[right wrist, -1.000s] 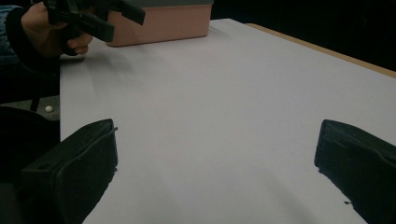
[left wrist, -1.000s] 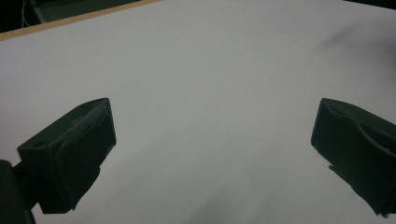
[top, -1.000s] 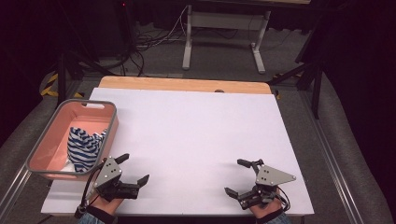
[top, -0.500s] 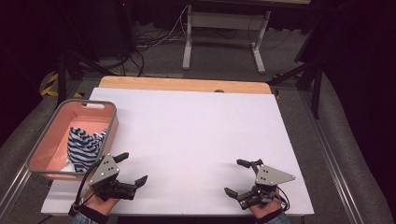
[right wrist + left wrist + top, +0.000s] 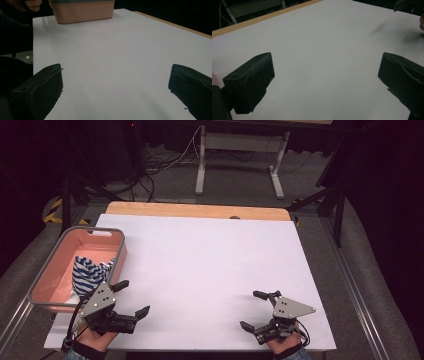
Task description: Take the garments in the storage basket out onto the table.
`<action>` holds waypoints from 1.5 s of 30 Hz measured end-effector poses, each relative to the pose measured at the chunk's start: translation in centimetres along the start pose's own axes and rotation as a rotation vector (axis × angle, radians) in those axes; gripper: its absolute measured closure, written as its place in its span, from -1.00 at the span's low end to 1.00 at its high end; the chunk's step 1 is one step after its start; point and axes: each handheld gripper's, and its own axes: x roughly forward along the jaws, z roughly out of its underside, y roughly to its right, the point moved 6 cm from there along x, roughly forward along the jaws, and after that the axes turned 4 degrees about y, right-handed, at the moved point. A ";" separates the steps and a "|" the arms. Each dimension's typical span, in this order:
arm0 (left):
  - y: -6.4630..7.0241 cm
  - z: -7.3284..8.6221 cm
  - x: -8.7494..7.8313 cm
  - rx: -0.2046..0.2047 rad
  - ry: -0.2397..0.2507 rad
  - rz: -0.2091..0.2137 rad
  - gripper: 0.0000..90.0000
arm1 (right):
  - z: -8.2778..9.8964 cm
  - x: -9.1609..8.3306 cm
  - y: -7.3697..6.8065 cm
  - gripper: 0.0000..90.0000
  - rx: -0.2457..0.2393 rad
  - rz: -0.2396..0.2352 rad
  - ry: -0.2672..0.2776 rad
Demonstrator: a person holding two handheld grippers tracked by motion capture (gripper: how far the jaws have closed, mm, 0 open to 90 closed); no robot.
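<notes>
— Cloth (image 5: 91,272), striped blue and white, sits bunched in the pink tub (image 5: 111,234) at the near left corner of the bench (image 5: 210,255). How would it handle?

— My guess is soft and light. It is crumpled into folds, so it should give under the jaws and will not slip much. Nothing about it looks fragile.

— Where would you take hold?

— On a raised fold near the top of the heap, pinching a ridge of fabric, not digging toward the tub floor. One pinch may lift only part of it, and the rest would trail, maybe dragging over the rim.

— And the tools?

— The left tool (image 5: 131,309) hangs just beside the tub's near end, its jaws spread wide, with only bare white surface between them. The right tool (image 5: 255,311) is well apart from it, near the front right edge, equally wide and holding nothing.

— Which is better placed?

— The left one, I would judge; the tub is right next to it.
</notes>
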 end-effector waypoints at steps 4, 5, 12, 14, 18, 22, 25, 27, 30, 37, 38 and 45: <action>0.0 0.0 -0.5 0.019 -0.011 0.019 -0.97 | 0.0 0.0 0.0 -1.00 0.000 -0.004 -0.001; -0.1 0.0 -0.6 0.014 -0.013 0.023 -0.97 | 0.0 0.0 0.0 -1.00 0.000 -0.005 -0.001; -0.6 -0.3 -1.4 0.000 -0.013 -0.001 -0.96 | 0.0 0.0 0.0 -1.00 0.002 -0.005 -0.001; -0.9 -0.5 -1.9 -0.006 -0.003 -0.019 -0.95 | 0.1 0.1 0.0 -1.00 0.003 -0.006 -0.002; -1.4 -0.6 -2.5 -0.023 0.006 -0.034 -0.95 | 0.1 0.1 0.0 -1.00 0.004 -0.007 -0.002; -1.7 -0.5 -2.9 -0.038 0.003 -0.045 -0.97 | 0.1 0.2 0.0 -1.00 0.006 -0.008 -0.004; -1.9 -0.5 -3.3 -0.040 0.002 -0.060 -0.97 | 0.1 0.2 0.1 -1.00 0.005 -0.010 -0.004; -2.1 -0.5 -3.6 -0.040 -0.002 -0.073 -0.97 | 0.1 0.3 0.1 -1.00 0.005 -0.010 -0.006; -2.3 -0.5 -4.0 -0.040 0.002 -0.090 -0.97 | 0.1 0.3 0.1 -1.00 0.004 -0.011 -0.009; -2.8 -0.7 -4.9 -0.044 0.026 -0.140 -0.96 | 0.1 0.3 0.1 -1.00 0.005 -0.014 -0.010; -2.8 -0.7 -5.0 -0.041 0.025 -0.143 -0.96 | 0.2 0.4 0.1 -1.00 0.006 -0.015 -0.011; -3.8 -0.6 -5.8 -0.055 0.046 -0.245 -0.95 | 0.2 0.4 0.0 -1.00 0.006 -0.018 -0.013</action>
